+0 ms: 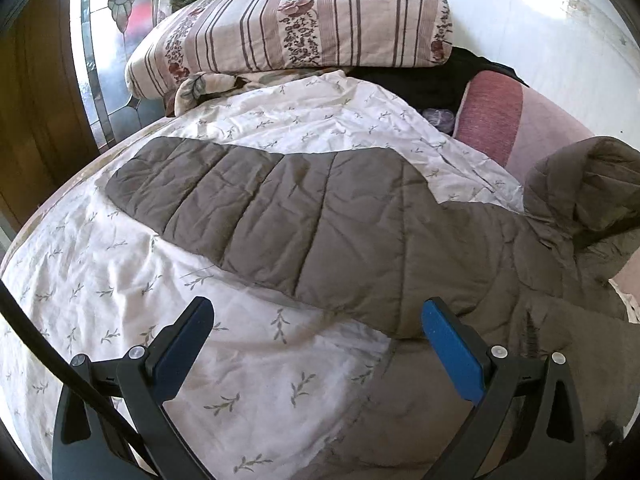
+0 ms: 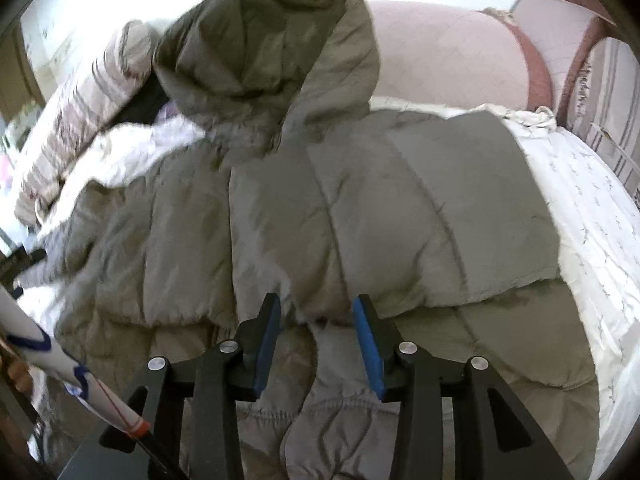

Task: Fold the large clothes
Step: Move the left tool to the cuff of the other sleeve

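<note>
Indoors, a grey quilted hooded jacket (image 2: 360, 208) is lying across a white leaf-print bed (image 1: 120, 280); left tongs (image 1: 316, 320) are hovering wide open and empty, right tongs (image 2: 316, 320) partly open, gripping nothing.

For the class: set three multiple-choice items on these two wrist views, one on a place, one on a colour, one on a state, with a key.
1. Where does the outstretched sleeve lie?
A on the sprigged white bedcover
B on the floor
C on a chair

2. What colour is the padded jacket?
A red
B grey-brown
C navy

3. How are the left hand-held gripper jaws?
A shut on the hood
B shut and empty
C open and empty

Key: 1 A, bedcover surrounds the sleeve; 2 B, in both views; 3 C, fingers stand wide apart with nothing between.
</note>
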Motion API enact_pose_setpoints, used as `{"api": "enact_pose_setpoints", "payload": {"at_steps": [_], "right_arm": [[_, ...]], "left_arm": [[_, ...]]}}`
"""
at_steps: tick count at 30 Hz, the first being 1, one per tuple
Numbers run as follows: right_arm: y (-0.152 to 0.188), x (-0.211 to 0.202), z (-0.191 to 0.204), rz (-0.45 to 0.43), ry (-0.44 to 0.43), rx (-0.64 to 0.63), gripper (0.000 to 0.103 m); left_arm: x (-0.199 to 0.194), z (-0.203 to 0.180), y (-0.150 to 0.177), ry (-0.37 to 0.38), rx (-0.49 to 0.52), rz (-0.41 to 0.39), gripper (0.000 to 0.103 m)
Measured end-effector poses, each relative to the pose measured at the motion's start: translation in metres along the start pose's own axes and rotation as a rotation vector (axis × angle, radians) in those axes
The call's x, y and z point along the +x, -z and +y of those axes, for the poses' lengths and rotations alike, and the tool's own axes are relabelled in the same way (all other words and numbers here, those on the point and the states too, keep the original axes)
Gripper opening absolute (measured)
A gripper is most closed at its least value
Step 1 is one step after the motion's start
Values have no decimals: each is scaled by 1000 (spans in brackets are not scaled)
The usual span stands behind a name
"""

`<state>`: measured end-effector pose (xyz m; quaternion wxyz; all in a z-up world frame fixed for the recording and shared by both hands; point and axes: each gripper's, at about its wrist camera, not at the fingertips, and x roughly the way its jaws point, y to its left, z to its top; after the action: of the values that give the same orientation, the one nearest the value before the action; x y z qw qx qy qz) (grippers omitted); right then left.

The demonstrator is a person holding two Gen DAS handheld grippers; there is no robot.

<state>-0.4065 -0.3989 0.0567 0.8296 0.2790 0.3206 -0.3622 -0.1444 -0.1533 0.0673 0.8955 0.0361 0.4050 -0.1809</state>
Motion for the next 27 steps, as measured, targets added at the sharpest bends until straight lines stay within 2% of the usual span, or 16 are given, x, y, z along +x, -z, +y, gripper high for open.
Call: {"api": "enact_pose_setpoints", "payload": {"at_steps": [2, 9, 16, 21, 27], "right_arm": [[5, 8, 5, 42, 12, -30, 42], [5, -1, 14, -4, -21, -45, 43], [10, 11, 21, 44, -15, -65, 44], [11, 16, 21, 59, -21, -71, 53], [15, 22, 24, 67, -9, -86, 55]], "left_arm": [[2, 3, -1, -6, -4, 3, 103], [5, 19, -5, -18, -25, 3, 103], [11, 38, -10, -37, -57, 13, 103], [19, 58, -16, -33, -106, 42, 103], [34, 98, -26, -22, -172, 90, 103]]}}
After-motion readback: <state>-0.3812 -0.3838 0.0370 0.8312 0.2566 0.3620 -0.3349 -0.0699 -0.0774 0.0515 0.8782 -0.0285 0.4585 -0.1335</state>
